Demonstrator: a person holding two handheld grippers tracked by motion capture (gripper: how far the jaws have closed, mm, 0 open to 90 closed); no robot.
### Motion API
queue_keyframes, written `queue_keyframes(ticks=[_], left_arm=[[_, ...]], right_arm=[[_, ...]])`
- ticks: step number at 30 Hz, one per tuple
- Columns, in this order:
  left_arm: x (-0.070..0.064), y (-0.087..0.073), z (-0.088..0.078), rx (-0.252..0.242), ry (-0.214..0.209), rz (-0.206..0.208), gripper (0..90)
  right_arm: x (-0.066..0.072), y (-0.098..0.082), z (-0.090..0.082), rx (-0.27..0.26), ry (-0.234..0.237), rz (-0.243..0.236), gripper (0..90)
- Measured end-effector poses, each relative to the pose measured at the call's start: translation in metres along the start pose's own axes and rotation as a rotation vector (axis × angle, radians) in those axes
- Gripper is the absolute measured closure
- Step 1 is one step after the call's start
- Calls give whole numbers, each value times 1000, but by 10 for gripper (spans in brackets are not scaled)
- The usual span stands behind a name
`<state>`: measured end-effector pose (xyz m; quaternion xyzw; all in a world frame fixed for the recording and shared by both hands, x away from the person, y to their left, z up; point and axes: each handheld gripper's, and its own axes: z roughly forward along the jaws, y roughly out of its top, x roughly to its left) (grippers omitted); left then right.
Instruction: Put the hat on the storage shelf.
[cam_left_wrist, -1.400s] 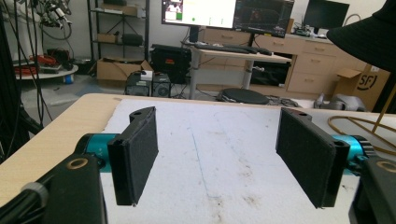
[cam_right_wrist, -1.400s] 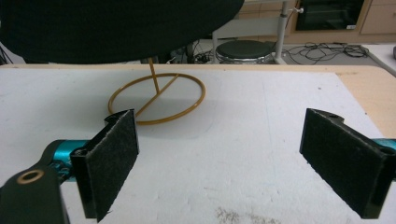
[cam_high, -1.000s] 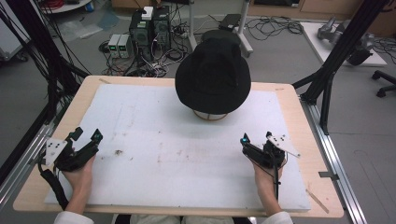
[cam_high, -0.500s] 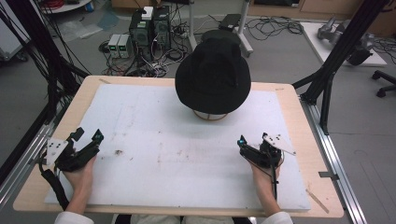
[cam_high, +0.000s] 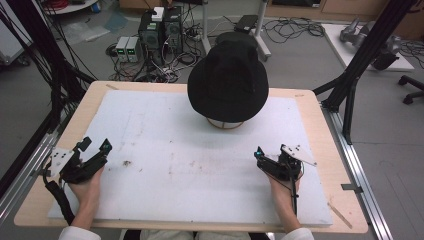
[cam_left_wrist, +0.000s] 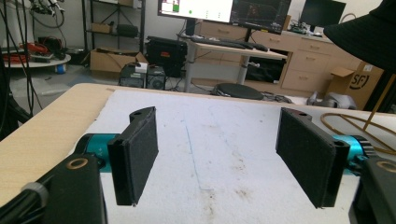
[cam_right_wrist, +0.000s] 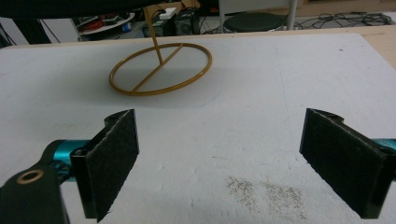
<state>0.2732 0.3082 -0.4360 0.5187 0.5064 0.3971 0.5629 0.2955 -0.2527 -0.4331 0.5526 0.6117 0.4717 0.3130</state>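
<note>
Black grippers, teal fittings, white sleeves (cam_high: 77, 233).

You are working under even, bright overhead light. The black bucket hat (cam_high: 228, 75) is casting a soft shadow on the white foam board (cam_high: 165, 130) under its gold wire stand (cam_right_wrist: 161, 70). The high view is looking soft and low in detail. In your gripper views, the near black padded jaws are blurring slightly, and the lit monitors (cam_left_wrist: 224, 9) are glaring.

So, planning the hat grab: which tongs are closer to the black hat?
The right tongs; they sit nearer the black hat than the left tongs at the table's edge.
</note>
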Motion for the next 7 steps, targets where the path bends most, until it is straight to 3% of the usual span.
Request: queue_keyframes(ticks=[7], left_arm=[[0, 0, 0, 4, -3, 0, 297]], right_arm=[[0, 0, -1, 0, -7, -2, 109]])
